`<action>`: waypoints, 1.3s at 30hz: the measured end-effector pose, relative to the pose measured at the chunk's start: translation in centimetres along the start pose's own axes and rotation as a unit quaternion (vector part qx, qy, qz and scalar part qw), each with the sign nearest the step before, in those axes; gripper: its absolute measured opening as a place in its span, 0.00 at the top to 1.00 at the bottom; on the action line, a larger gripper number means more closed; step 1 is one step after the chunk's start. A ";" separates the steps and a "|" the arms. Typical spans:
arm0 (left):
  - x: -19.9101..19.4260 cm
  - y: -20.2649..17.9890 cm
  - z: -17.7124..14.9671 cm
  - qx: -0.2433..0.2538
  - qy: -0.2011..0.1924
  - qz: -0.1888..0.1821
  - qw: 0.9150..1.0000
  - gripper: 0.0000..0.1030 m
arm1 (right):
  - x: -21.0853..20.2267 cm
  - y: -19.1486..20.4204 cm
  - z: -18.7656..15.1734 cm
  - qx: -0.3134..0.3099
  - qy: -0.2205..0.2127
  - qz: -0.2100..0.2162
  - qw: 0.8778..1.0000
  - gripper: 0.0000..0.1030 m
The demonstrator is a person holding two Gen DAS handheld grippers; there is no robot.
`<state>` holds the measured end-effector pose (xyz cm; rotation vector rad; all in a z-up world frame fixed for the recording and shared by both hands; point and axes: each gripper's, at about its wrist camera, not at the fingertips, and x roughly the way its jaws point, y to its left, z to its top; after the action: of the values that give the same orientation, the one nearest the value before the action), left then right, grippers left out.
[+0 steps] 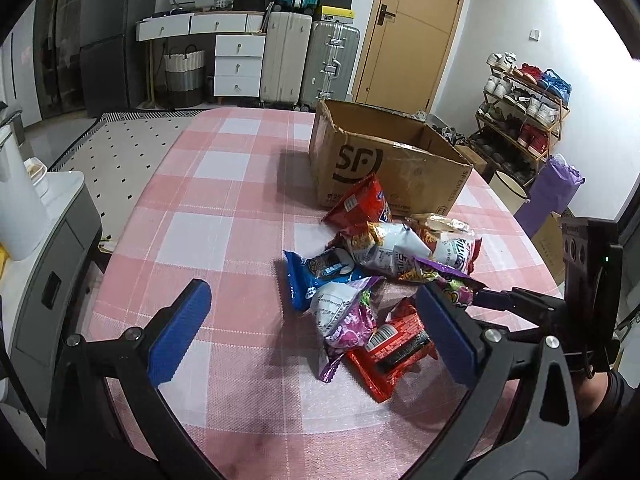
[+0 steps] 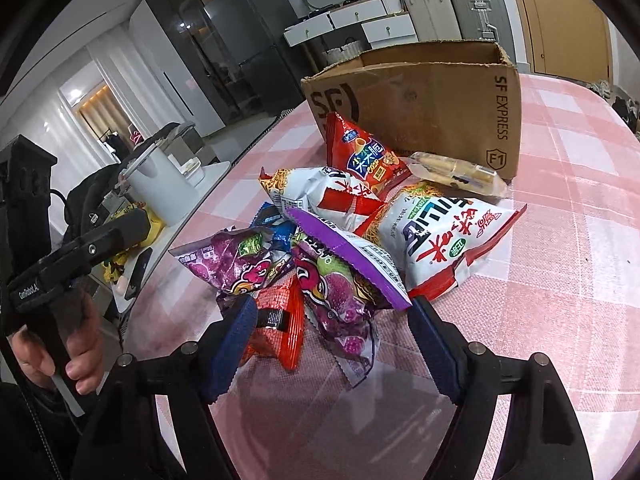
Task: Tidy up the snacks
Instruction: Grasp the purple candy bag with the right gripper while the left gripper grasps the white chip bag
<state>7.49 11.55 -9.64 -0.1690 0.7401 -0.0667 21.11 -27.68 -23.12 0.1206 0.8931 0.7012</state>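
A pile of snack packets lies on the pink checked table in front of an open cardboard box (image 1: 384, 160), also seen in the right wrist view (image 2: 424, 100). The pile holds a blue cookie pack (image 1: 320, 276), purple candy bags (image 2: 344, 276), a red packet (image 1: 392, 348), white noodle bags (image 2: 448, 240) and a red chip bag (image 2: 364, 152). My left gripper (image 1: 312, 312) is open and empty, hovering over the near side of the pile. My right gripper (image 2: 332, 320) is open, its fingers either side of a purple candy bag and an orange-red packet (image 2: 280, 320), not closed on them.
A grey side cabinet with a white kettle (image 2: 156, 176) stands off the table's left edge. Suitcases (image 1: 308, 60), drawers and a door are at the back. A shoe rack (image 1: 520, 120) and a purple bag stand to the right.
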 end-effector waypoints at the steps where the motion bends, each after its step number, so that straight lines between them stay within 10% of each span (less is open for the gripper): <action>1: 0.2 0.0 0.0 -0.001 0.001 -0.001 1.000 0.01 | 0.2 -0.1 0.0 0.001 0.002 0.001 1.000 0.27; 12: 0.8 0.8 -0.6 -0.009 0.013 -0.001 1.000 0.01 | 2.3 -1.5 0.8 0.048 0.017 0.021 0.998 0.39; 14: 1.0 0.9 -0.7 -0.010 0.017 0.000 1.000 0.01 | 3.1 -2.2 0.9 0.071 0.029 0.040 0.996 0.57; 20: 1.2 1.1 -1.1 -0.013 0.023 0.002 1.000 0.01 | 2.5 -2.7 0.9 0.083 0.010 0.066 0.994 0.70; 39: 3.8 0.8 -2.1 -0.037 0.073 -0.020 0.996 0.01 | -1.8 -2.5 0.2 0.071 -0.039 0.046 0.996 0.71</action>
<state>8.85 11.60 -13.85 -0.2512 0.8856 -0.0911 21.75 -30.63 -22.73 0.3157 0.8652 0.7134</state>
